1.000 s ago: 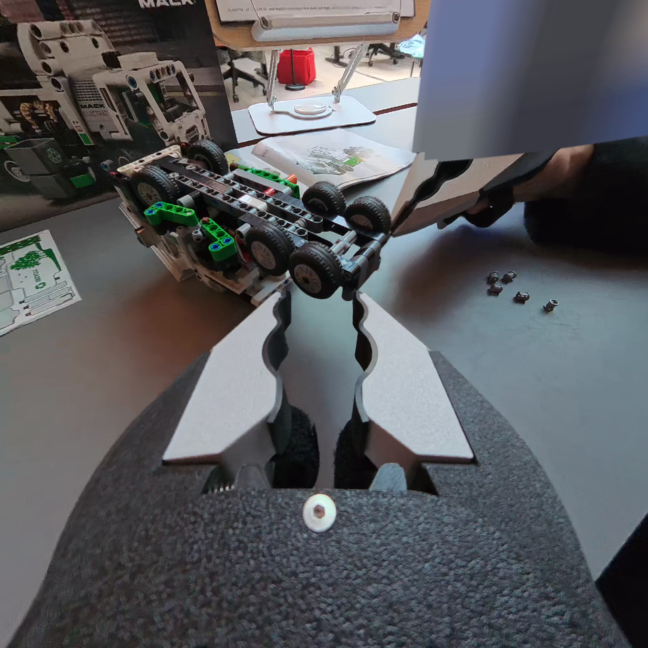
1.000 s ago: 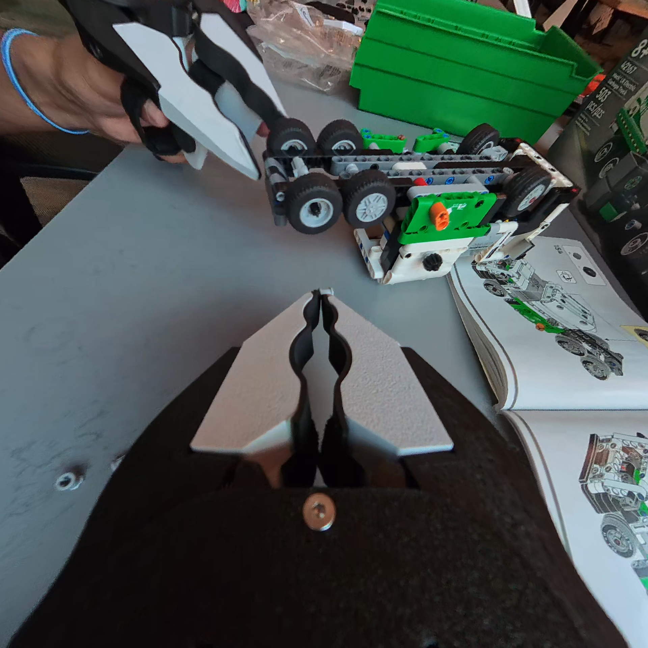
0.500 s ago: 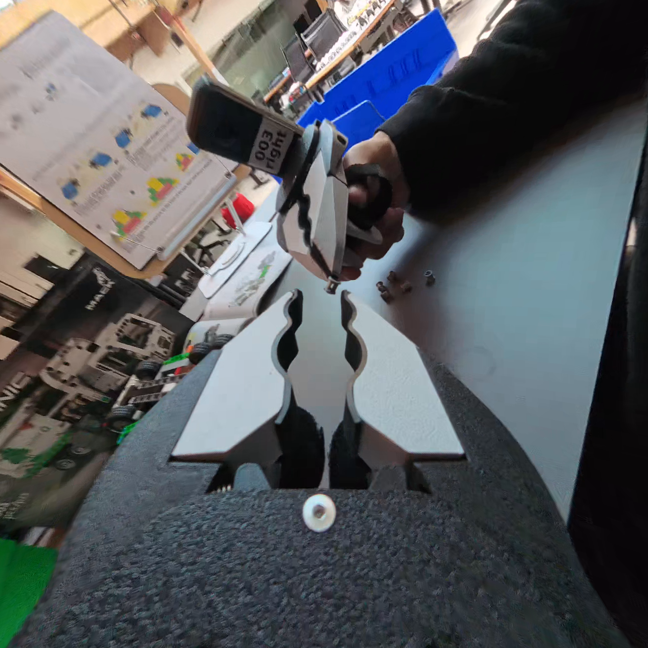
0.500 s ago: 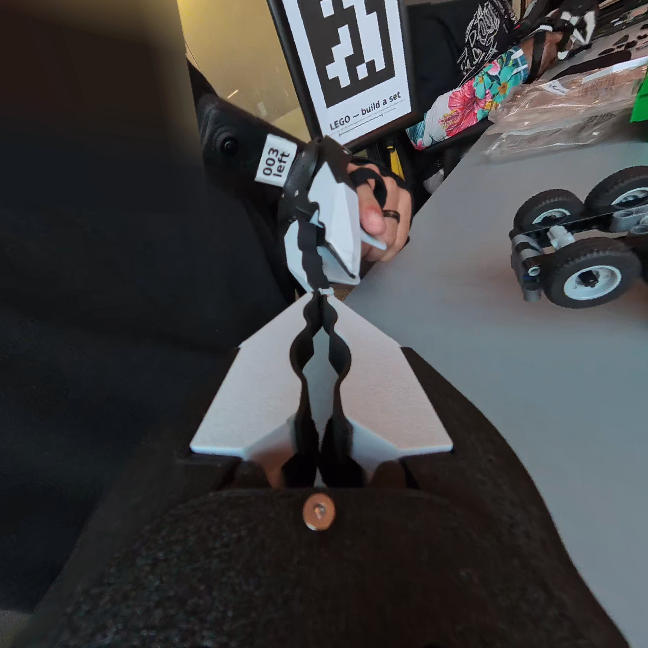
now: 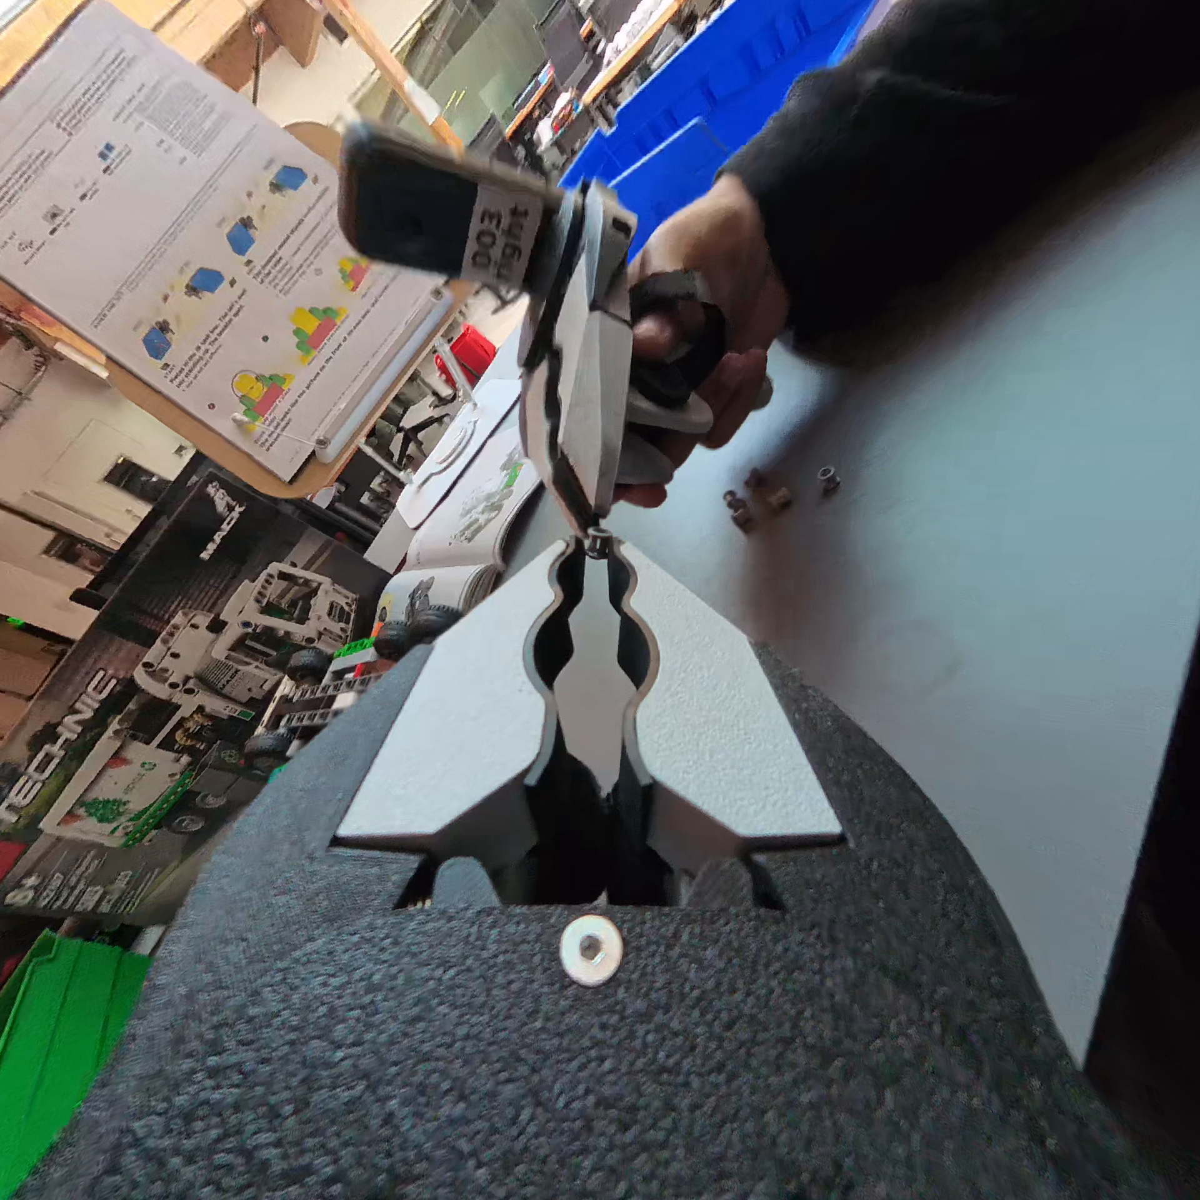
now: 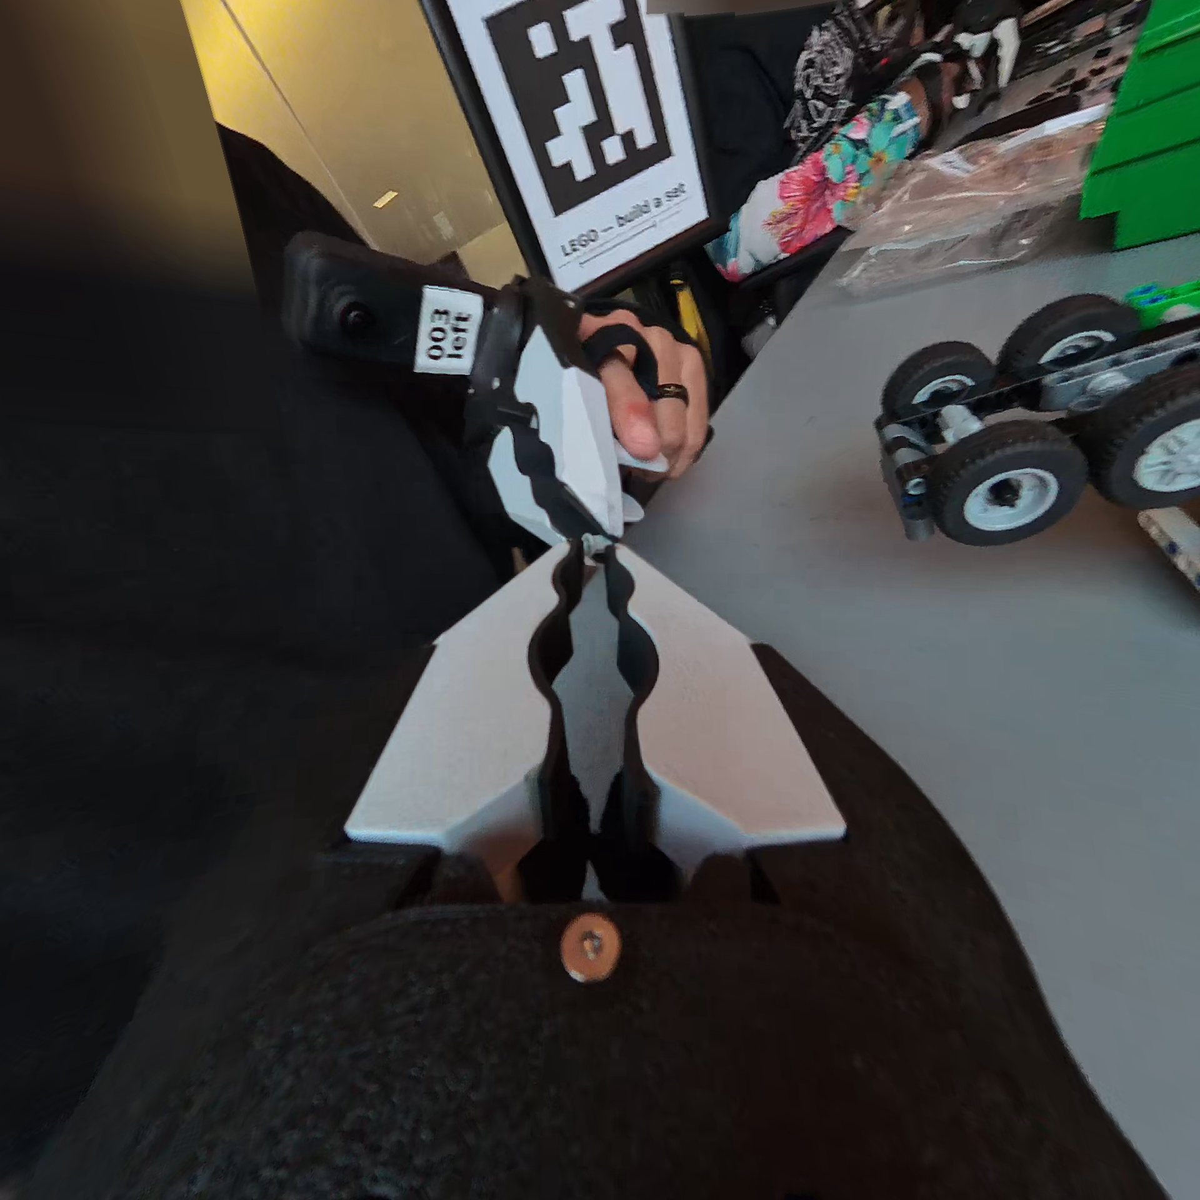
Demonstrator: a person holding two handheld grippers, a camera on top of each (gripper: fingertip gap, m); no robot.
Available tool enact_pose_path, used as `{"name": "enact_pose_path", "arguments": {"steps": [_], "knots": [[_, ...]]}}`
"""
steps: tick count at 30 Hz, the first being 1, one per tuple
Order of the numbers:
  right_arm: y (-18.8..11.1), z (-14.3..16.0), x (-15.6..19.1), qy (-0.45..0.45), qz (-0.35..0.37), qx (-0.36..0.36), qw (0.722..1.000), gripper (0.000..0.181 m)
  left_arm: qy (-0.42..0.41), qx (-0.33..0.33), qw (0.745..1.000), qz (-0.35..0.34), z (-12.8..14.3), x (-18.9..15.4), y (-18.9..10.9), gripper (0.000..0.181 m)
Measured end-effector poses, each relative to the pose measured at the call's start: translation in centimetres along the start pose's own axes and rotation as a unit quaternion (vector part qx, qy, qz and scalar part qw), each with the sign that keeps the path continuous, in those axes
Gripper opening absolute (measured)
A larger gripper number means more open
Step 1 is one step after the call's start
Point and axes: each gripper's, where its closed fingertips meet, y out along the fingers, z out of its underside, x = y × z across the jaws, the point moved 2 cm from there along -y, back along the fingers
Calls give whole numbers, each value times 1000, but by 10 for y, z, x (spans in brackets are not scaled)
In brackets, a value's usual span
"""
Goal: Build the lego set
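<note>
Two grippers meet tip to tip above the grey table (image 5: 974,584): the right gripper (image 6: 592,549) pinches a small grey bushing (image 5: 596,540), which the left gripper (image 5: 594,552) closes around. A mistimed release risks dropping it, well apart from the truck chassis (image 6: 1039,448).

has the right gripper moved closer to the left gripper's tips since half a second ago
Yes. In the left wrist view the right gripper now meets the left gripper tip to tip over a small grey piece; earlier it hung above them.
</note>
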Motion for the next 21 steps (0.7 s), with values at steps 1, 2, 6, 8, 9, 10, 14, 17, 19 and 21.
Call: {"name": "enact_pose_path", "arguments": {"steps": [1, 2, 6, 8, 9, 10, 14, 17, 19, 21], "knots": [[-2, -2, -6, -7, 35, 9, 999, 10, 2, 21, 1000, -14, 6, 5, 2, 6], [-3, -5, -11, -15, 74, 17, 997, 15, 7, 42, 999, -26, 12, 9, 4, 6], [-6, -14, -27, -31, 217, 16, 976, 17, 29, 97, 993, -65, 28, 17, 8, 5], [-5, -12, -29, -32, 251, 18, 967, 15, 35, 106, 991, -79, 29, 18, 9, 5], [-3, -12, -29, -31, 257, 16, 966, 13, 37, 109, 990, -83, 29, 18, 9, 5], [-1, -11, -29, -30, 261, 15, 965, 11, 39, 111, 989, -88, 29, 18, 9, 6], [6, -8, -26, -21, 256, 9, 967, 10, 40, 112, 988, -98, 28, 20, 8, 5], [10, -6, -27, -25, 256, 9, 966, 8, 45, 110, 988, -102, 26, 20, 8, 5], [11, -5, -27, -27, 259, 11, 965, 6, 47, 111, 987, -103, 26, 19, 8, 6], [11, -3, -28, -28, 263, 17, 964, 6, 46, 115, 987, -105, 27, 18, 8, 6]]}}
